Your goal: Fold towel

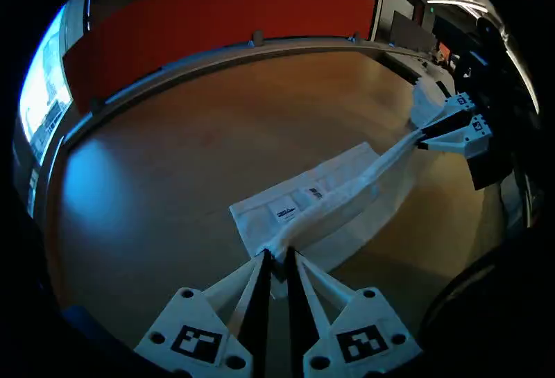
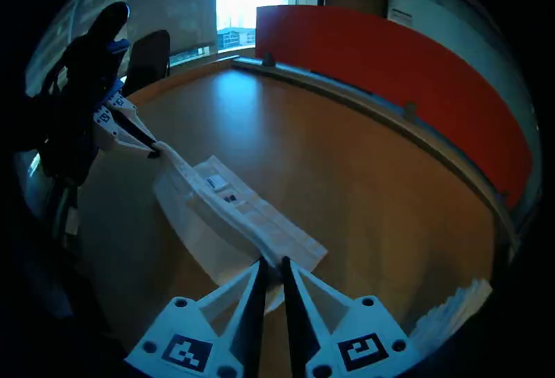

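Pinching opposite ends of the towel (image 1: 333,201), left claw (image 1: 279,256) and right claw (image 2: 272,263) stretch it taut.

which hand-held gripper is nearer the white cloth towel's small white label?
Left. Left hand-held gripper pinches the towel beside the label; right hand-held gripper holds the far end.

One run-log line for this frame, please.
left gripper: shut on towel | right gripper: shut on towel | towel: lifted edge stretched between them, rest on wooden table
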The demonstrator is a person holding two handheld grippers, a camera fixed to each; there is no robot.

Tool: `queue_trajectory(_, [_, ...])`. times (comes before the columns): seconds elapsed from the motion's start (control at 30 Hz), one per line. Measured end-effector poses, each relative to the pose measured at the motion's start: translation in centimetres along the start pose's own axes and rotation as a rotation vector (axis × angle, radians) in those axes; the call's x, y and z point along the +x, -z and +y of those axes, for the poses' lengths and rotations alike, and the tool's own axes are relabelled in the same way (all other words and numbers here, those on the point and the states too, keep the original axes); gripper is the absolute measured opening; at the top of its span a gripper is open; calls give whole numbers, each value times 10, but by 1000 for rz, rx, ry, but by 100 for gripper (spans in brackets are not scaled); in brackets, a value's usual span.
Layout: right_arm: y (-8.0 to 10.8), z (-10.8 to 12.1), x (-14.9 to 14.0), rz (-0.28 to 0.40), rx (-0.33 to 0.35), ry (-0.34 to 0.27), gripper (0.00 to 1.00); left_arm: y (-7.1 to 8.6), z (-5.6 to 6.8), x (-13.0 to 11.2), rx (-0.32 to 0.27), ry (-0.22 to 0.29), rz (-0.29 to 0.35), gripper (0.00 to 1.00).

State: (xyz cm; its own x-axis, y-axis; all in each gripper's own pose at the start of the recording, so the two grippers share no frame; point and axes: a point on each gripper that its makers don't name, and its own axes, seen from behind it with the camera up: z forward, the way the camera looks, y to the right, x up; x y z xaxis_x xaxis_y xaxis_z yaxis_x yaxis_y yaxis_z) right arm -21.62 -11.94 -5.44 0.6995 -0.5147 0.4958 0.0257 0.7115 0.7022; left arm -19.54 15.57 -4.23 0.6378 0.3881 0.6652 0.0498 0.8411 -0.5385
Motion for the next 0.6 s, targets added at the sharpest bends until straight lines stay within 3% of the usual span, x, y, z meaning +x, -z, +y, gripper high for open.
queue_trajectory(0.6, [-42,14,-31,-68,14,-61,16,-53,-13,-19,-2,-2,-54,15])
